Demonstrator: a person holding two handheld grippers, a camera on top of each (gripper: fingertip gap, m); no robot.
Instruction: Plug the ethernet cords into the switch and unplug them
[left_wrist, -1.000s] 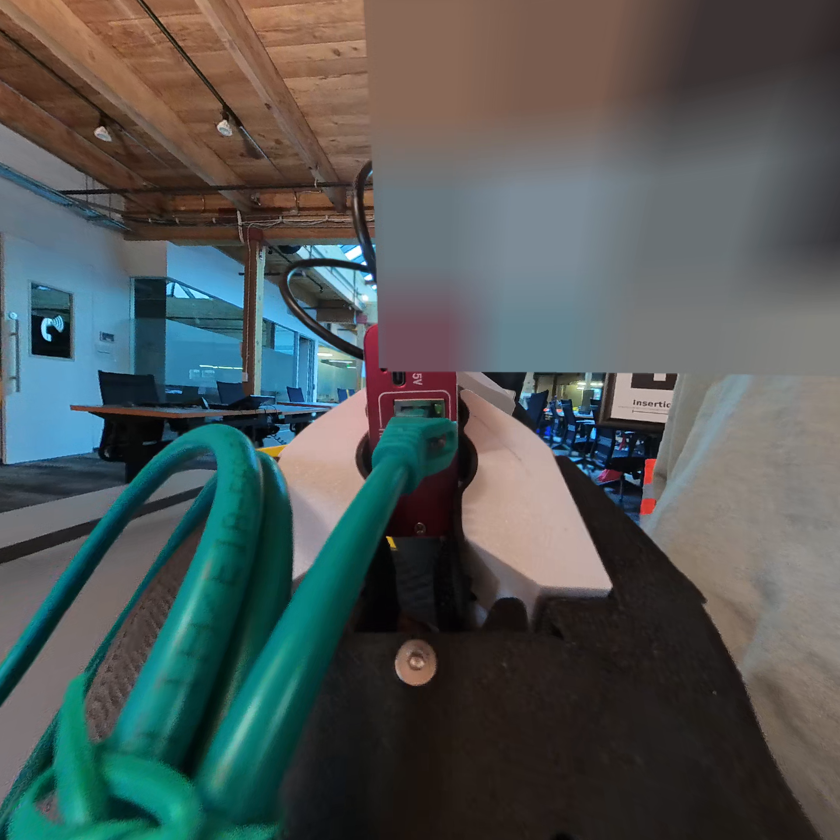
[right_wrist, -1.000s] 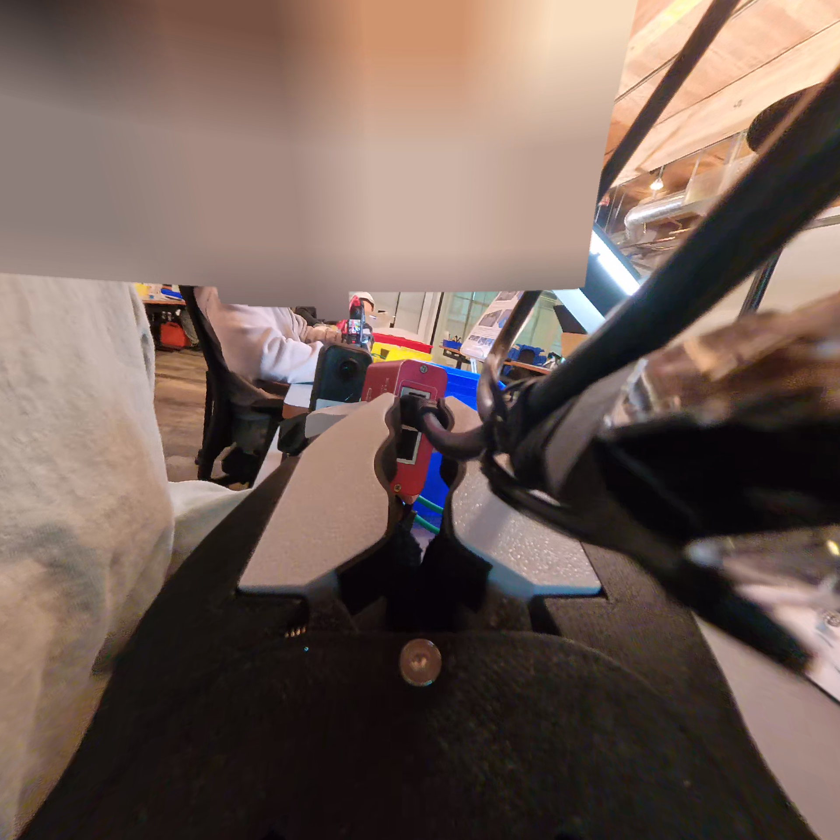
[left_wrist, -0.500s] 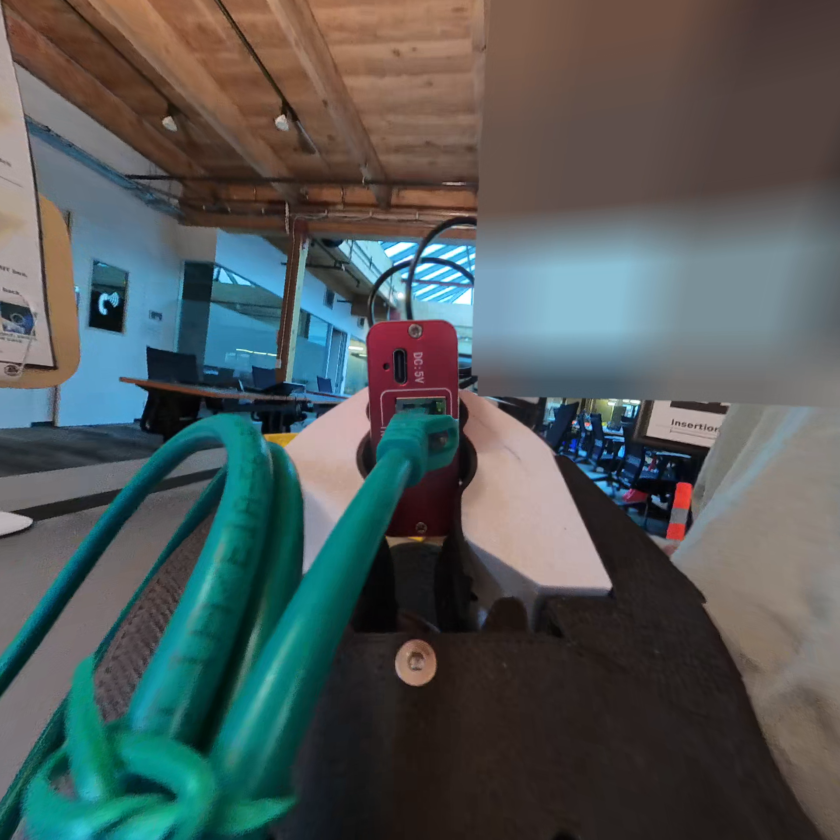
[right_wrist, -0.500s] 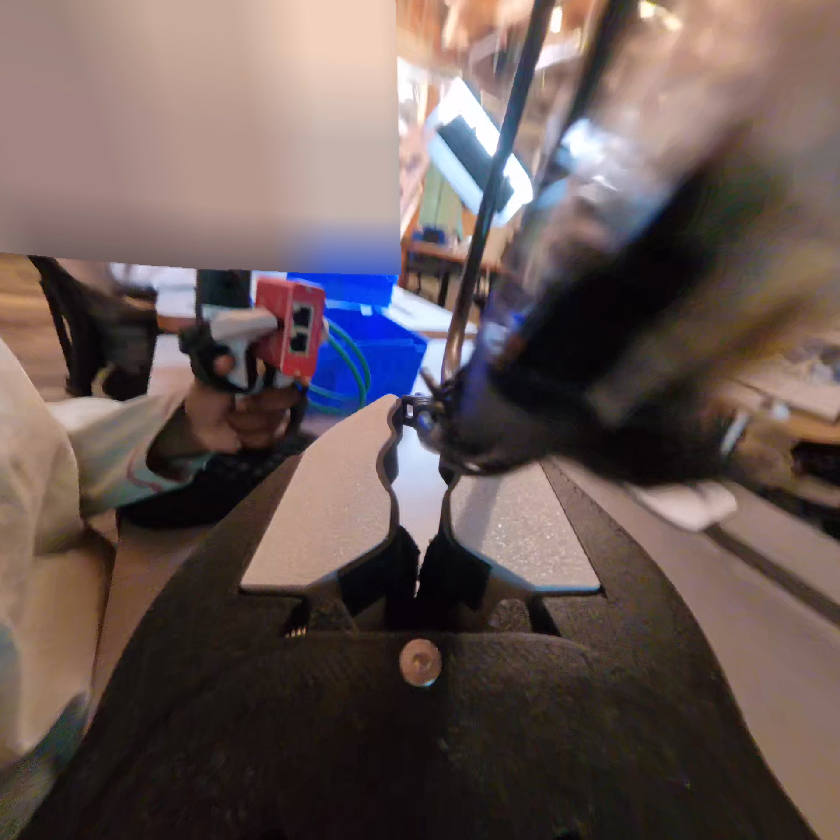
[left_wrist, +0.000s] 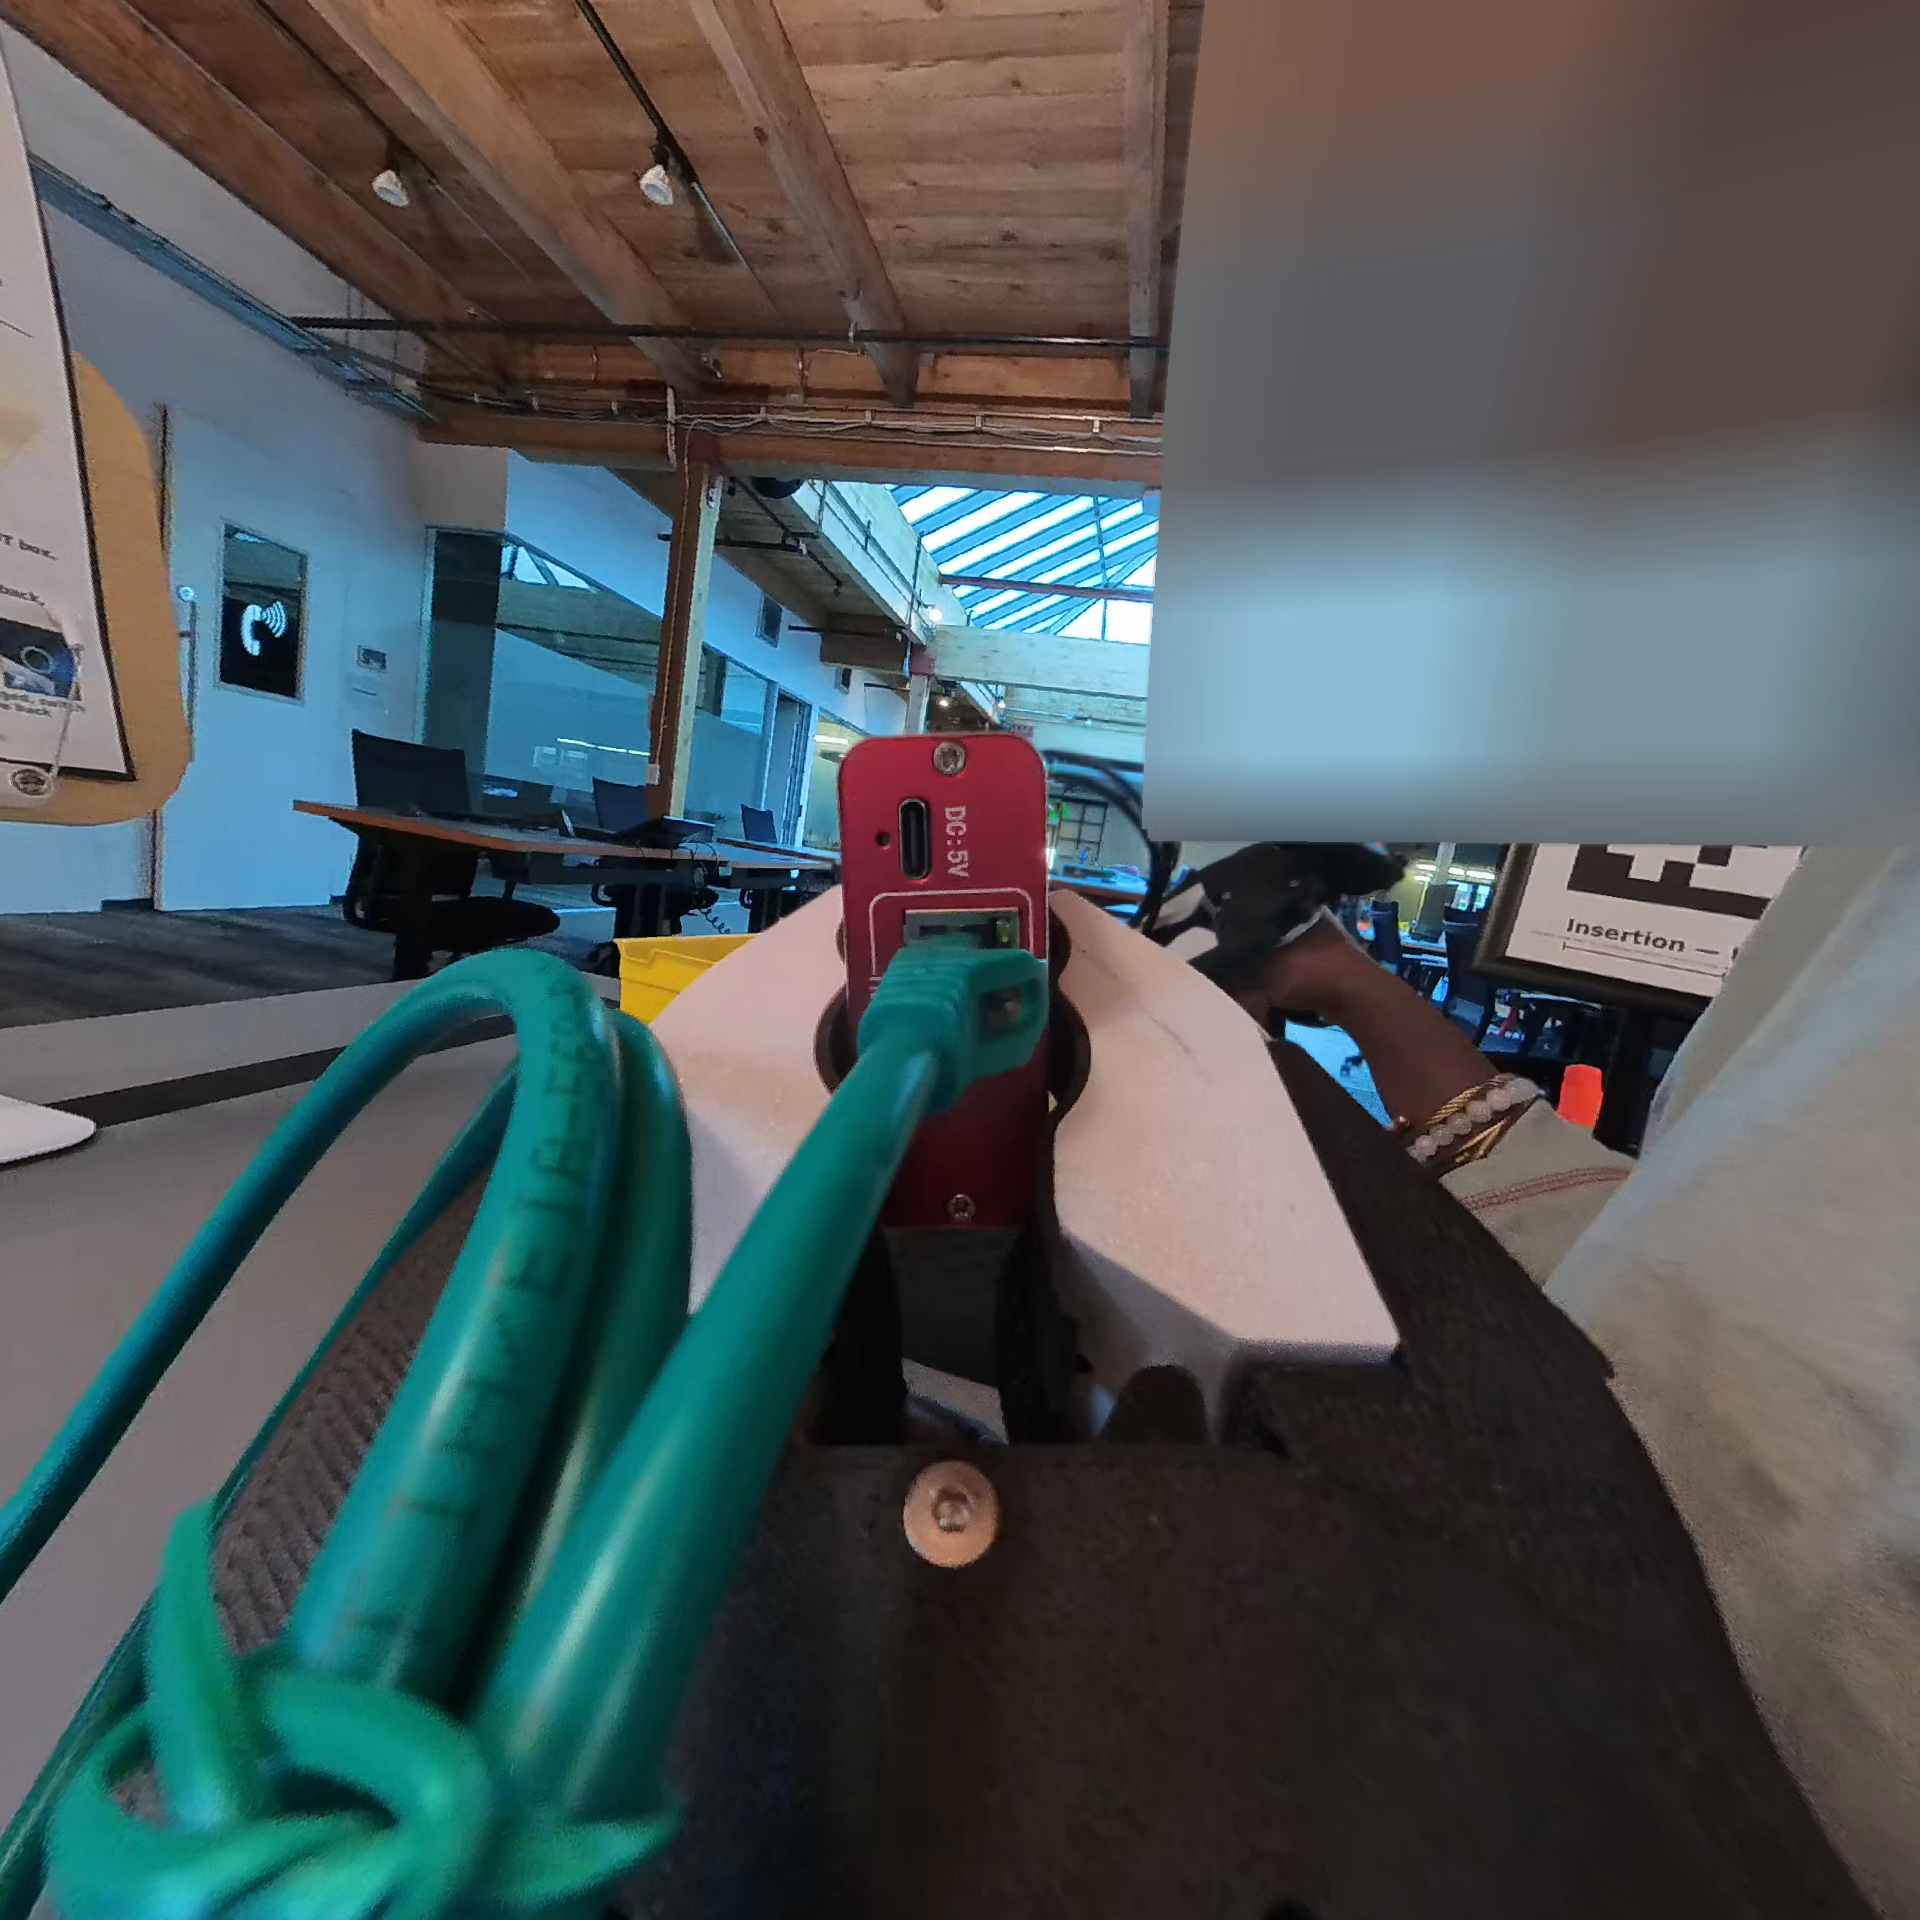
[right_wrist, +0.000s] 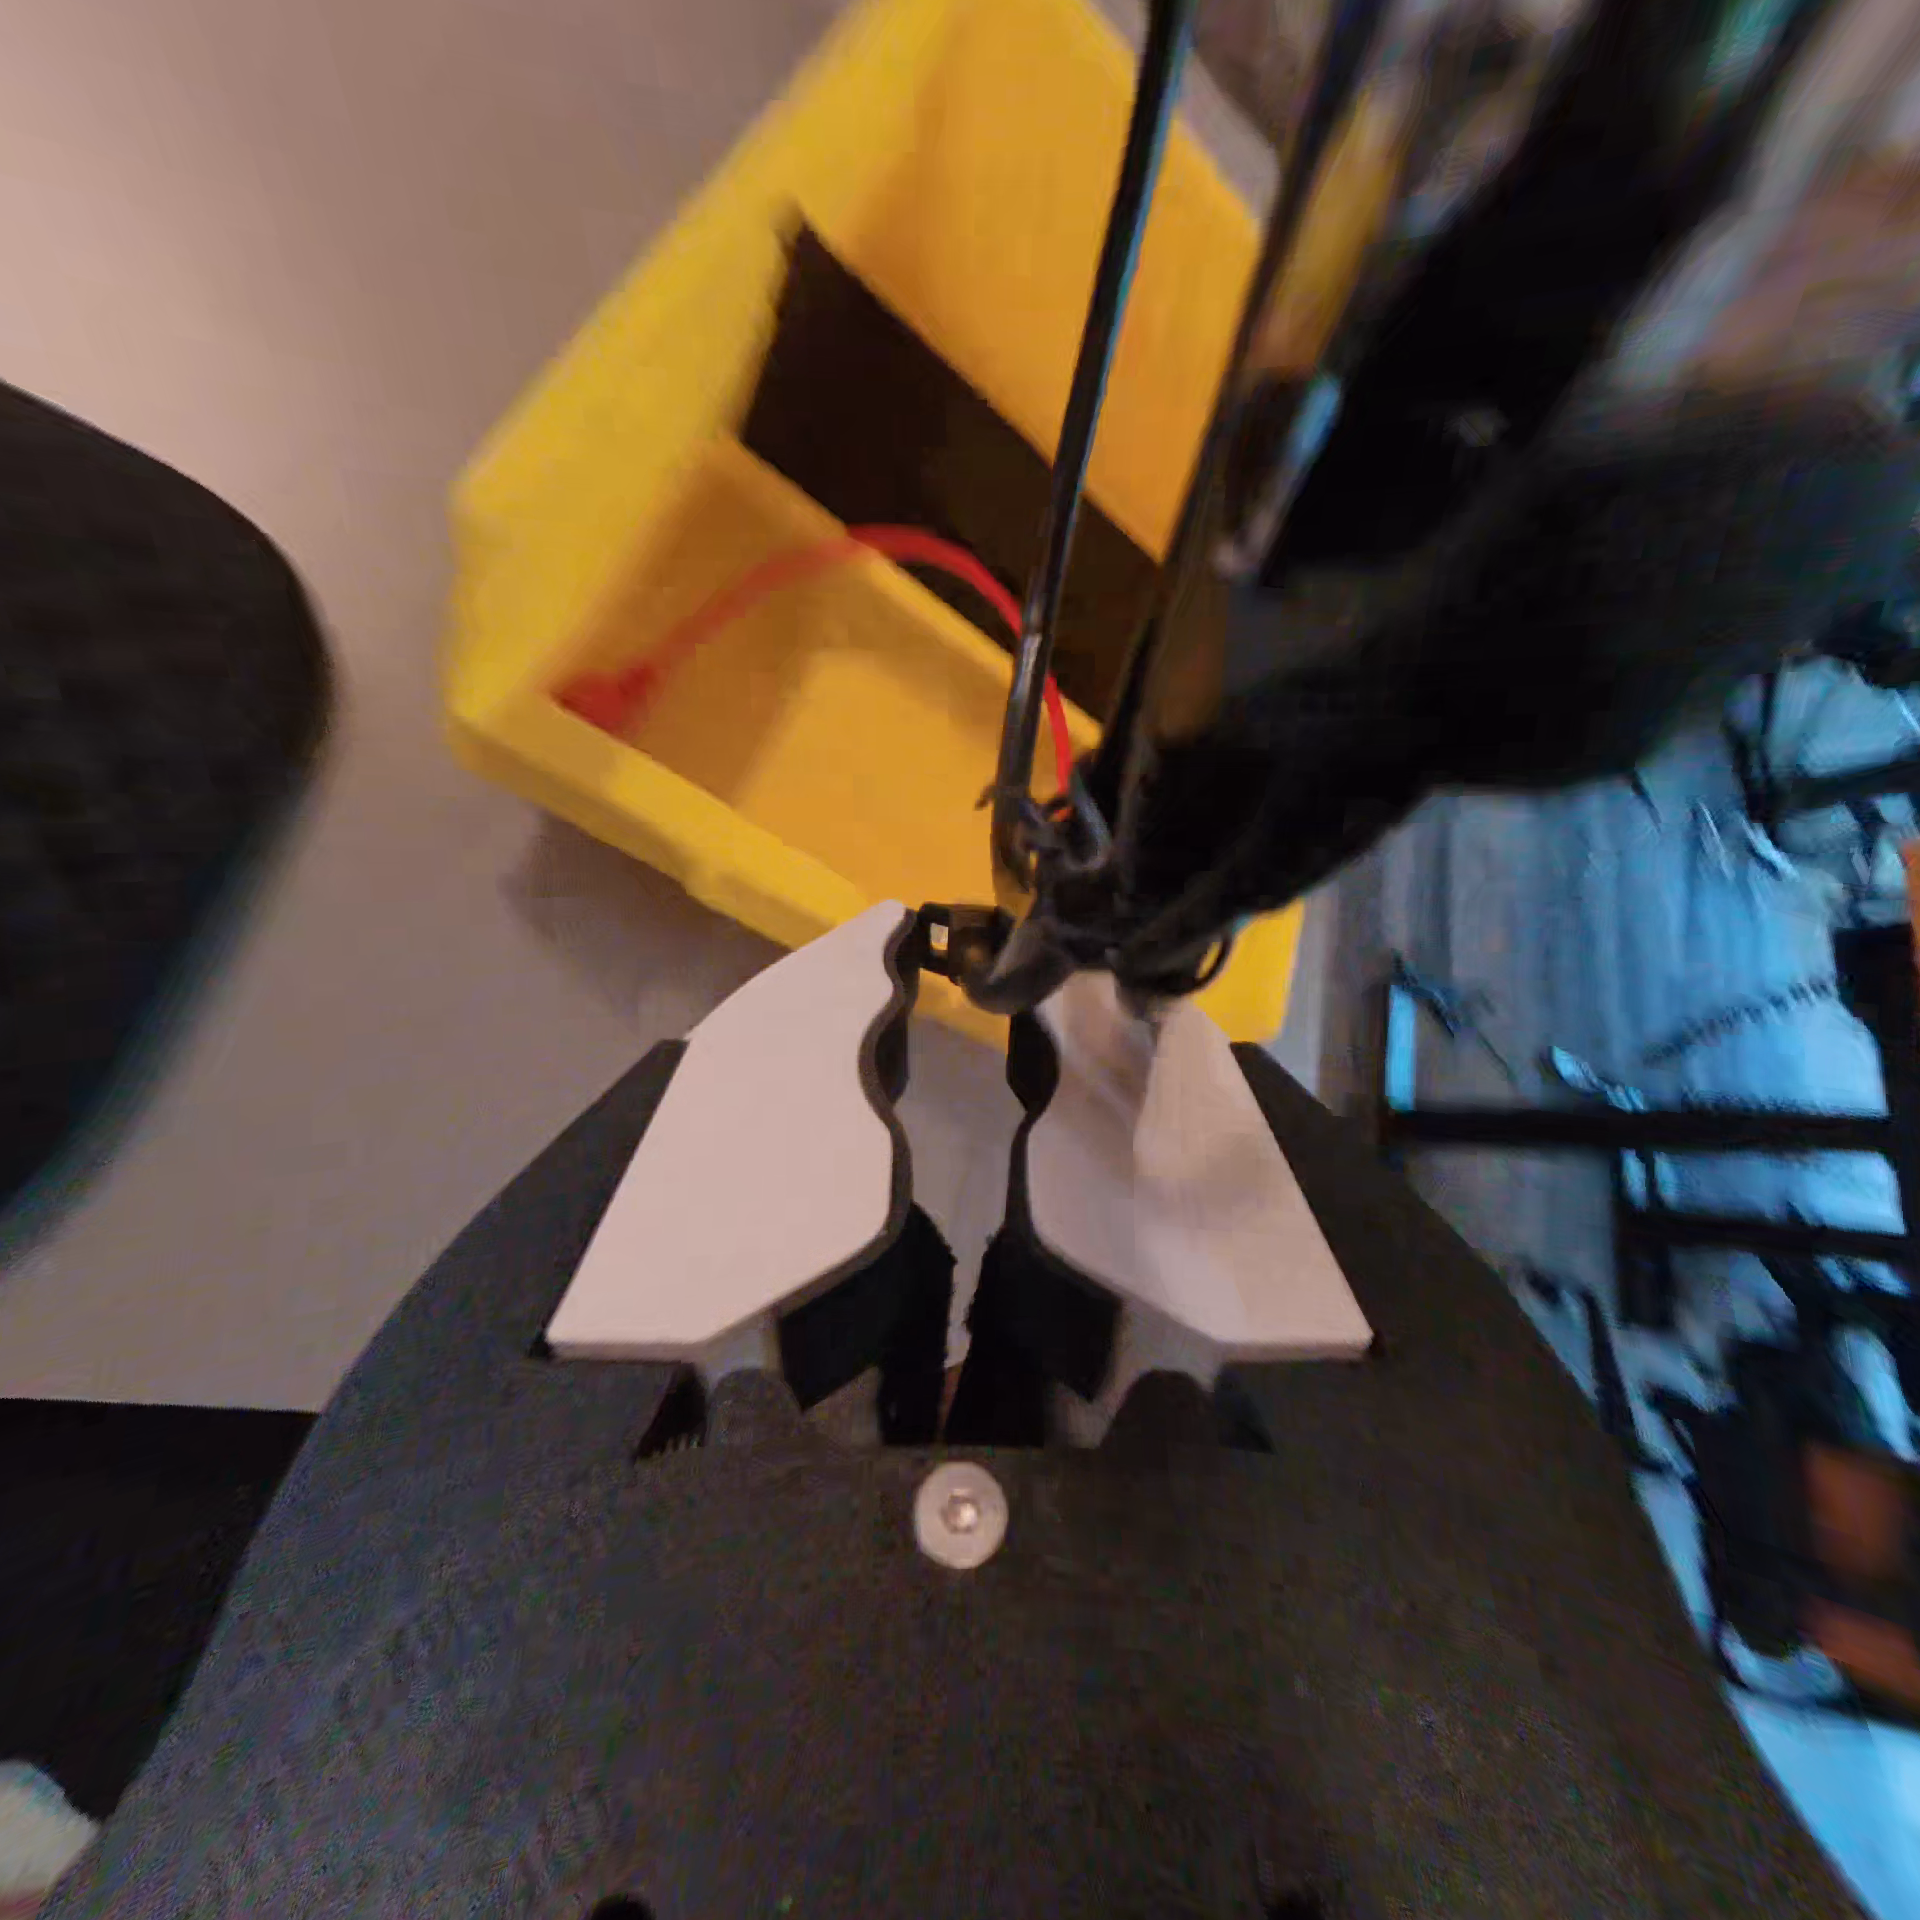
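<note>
While the green ethernet cord (left_wrist: 644, 1288) loops left of its fingers, plugged into the port, the left gripper (left_wrist: 945, 1049) clamps the upright red switch (left_wrist: 943, 935); the right gripper (right_wrist: 951, 940) pinches the black cord (right_wrist: 997, 966) at its tips, the yellow bin (right_wrist: 727, 582) beyond them.

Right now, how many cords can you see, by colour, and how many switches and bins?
Green cord: 1, plugged into the switch
Black cord: 1, pinched at the right claw tips
Red cord: 1, in the bin
Red switch: 1, in the left claw
Yellow bin: 1
Total: 5
</note>
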